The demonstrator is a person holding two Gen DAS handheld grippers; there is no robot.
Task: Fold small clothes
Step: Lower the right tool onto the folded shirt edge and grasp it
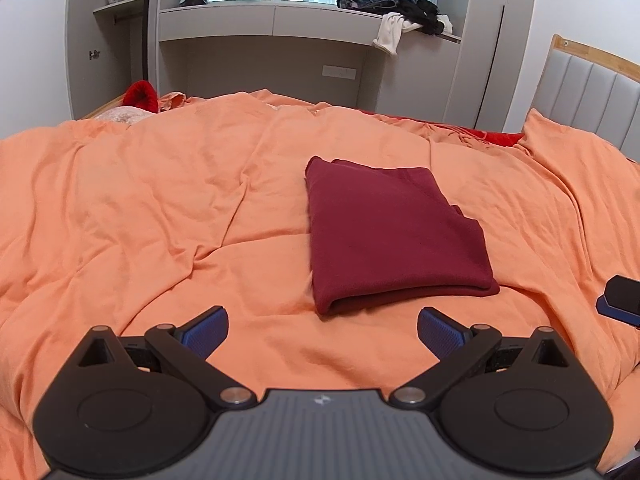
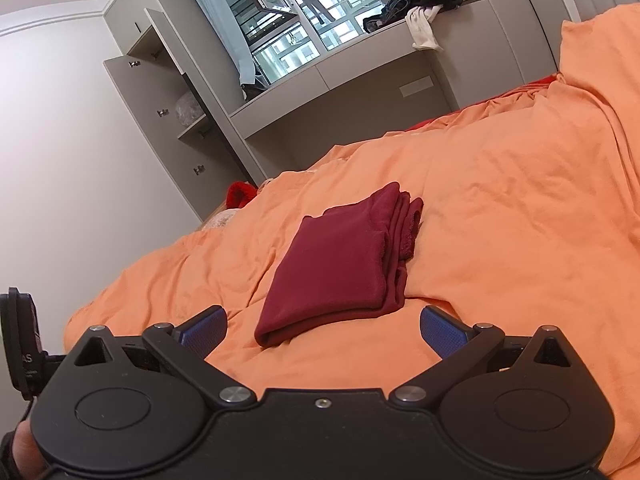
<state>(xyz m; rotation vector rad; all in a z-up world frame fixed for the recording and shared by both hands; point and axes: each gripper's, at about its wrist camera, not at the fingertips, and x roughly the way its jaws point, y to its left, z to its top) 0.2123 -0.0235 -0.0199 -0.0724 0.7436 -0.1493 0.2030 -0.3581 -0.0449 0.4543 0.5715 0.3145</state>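
A dark red garment [image 1: 394, 236] lies folded into a flat rectangle on the orange bed cover [image 1: 160, 208]. It also shows in the right wrist view [image 2: 340, 264], with its layered edges on the right side. My left gripper [image 1: 323, 334] is open and empty, just in front of the garment's near edge. My right gripper [image 2: 323, 334] is open and empty, also just short of the garment. The right gripper's fingertip [image 1: 620, 300] shows at the right edge of the left wrist view.
A grey wardrobe and window ledge [image 1: 272, 16] stand behind the bed, with a pile of dark and white clothes [image 1: 404, 16] on the ledge. A red item [image 1: 140, 96] lies at the bed's far left. A padded headboard [image 1: 592, 92] is on the right.
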